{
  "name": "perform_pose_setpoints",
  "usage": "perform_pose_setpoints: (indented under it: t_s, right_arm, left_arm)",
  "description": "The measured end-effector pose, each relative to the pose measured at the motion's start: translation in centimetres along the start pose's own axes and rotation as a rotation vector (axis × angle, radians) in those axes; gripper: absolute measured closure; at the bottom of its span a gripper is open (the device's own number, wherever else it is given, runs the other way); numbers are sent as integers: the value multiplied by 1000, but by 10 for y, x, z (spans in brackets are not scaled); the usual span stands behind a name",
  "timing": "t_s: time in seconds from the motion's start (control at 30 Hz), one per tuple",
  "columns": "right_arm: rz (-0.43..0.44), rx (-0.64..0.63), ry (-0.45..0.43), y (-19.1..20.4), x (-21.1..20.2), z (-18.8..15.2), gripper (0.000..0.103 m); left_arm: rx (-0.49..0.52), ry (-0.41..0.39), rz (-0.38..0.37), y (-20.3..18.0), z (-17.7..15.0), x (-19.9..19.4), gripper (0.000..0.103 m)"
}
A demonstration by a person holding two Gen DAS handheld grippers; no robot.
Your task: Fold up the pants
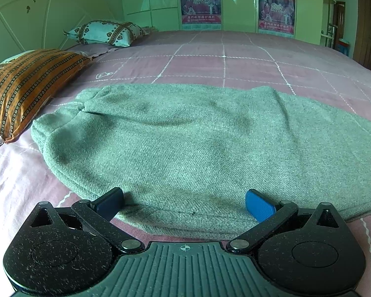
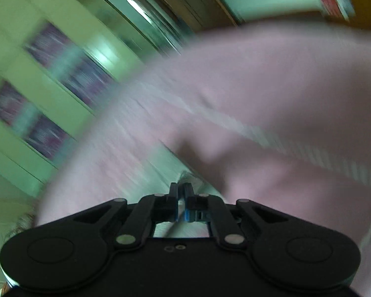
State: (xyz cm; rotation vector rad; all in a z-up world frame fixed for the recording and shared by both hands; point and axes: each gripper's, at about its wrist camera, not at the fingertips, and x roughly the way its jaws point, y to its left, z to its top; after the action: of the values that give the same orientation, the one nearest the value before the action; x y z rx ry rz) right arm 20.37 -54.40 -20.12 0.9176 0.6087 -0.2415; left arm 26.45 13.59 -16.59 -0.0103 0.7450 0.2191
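Two far posters (image 1: 200, 2) read "2010"; smaller print unreadable. Grey pants (image 1: 197, 143) lie folded on the near bed (image 1: 235, 59). Left gripper (image 1: 184, 204) wide over their near edge. Right gripper (image 2: 181, 198) shut on a thin grey edge, its view blurred.

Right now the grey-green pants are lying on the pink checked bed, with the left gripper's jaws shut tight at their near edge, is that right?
Not quite. The left gripper has its jaws wide open, one blue pad to each side of the near edge, as the left wrist view shows. The rest holds: the grey-green pants lie on the pink checked bed.
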Motion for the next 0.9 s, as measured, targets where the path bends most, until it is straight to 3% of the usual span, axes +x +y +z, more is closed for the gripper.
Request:
perform_pose_setpoints:
  t_s: [0.07, 0.2, 0.3, 0.4, 0.5, 0.53, 0.57, 0.63, 0.7, 0.77, 0.87, 0.9]
  right_arm:
    - [-4, 20, -73, -9, -17, -3, 86]
    - [83, 78, -39, -18, -22, -4, 86]
    - [91, 75, 31, -14, -4, -7, 85]
    - [121, 95, 52, -8, 14, -9, 76]
    - [126, 121, 44, -7, 14, -7, 83]
    - [121, 110, 46, -5, 11, -8, 96]
    - [134, 95, 29, -4, 5, -7, 97]
    - [109, 26, 10, -2, 0, -9, 98]
    - [76, 28, 27, -4, 2, -13, 98]
    - [91, 47, 25, -4, -1, -14, 96]
    - [91, 43, 12, 0, -7, -13, 81]
    - [94, 35, -2, 1, -11, -14, 81]
  left_arm:
    - [-2, -5, 14, 2, 3, -4, 0]
    - [-77, -72, 109, 16, 6, -10, 0]
    - [-143, 78, 63, 29, 1, 14, 0]
    - [-204, 92, 22, 40, 1, 18, 0]
    - [-165, 29, 38, 34, 5, 6, 0]
    - [-136, 37, 53, 32, 2, 8, 0]
    - [-146, 70, 50, 33, -2, 14, 0]
    - [-190, 83, 45, 36, 0, 18, 0]
    - [-165, 90, 78, 30, 7, 17, 0]
    - [-182, 39, 55, 21, 16, 4, 0]
    - [-196, -12, 20, -6, 29, -13, 0]
    - [-183, -23, -3, -17, 32, -17, 0]
